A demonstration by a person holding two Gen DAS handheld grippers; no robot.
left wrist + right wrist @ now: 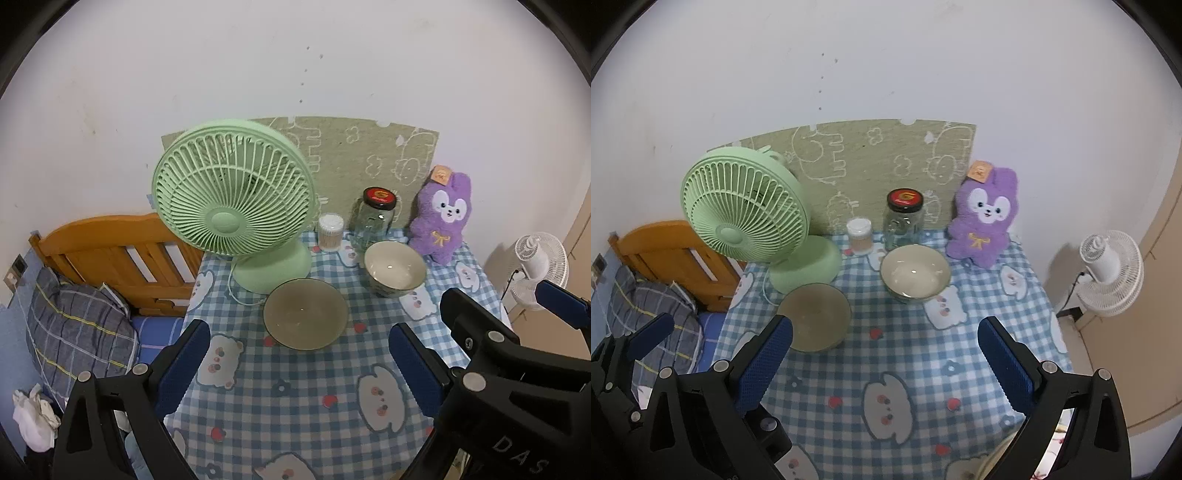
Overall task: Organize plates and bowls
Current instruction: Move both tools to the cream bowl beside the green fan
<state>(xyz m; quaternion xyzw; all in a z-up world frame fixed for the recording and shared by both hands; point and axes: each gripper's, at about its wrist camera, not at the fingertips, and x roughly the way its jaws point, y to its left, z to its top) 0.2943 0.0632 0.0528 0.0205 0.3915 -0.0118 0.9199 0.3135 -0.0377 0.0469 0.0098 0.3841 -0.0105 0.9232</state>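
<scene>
Counter (295,406) under blue checked cloth carries everything. Green fan (236,206) stands at its back left. Left hand-held gripper (299,365) and right hand-held gripper (886,362) hover over the near cloth, both spread wide with nothing between them. Plate (306,314) lies before the fan's base, bowl (394,267) just right.

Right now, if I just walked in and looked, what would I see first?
Probably the big green fan standing at the back left of the checked table, and the purple bunny toy leaning on the wall at the back right. In the middle sit a flat plate and, just behind it to the right, a deep bowl, with a red-lidded jar behind them.
</scene>
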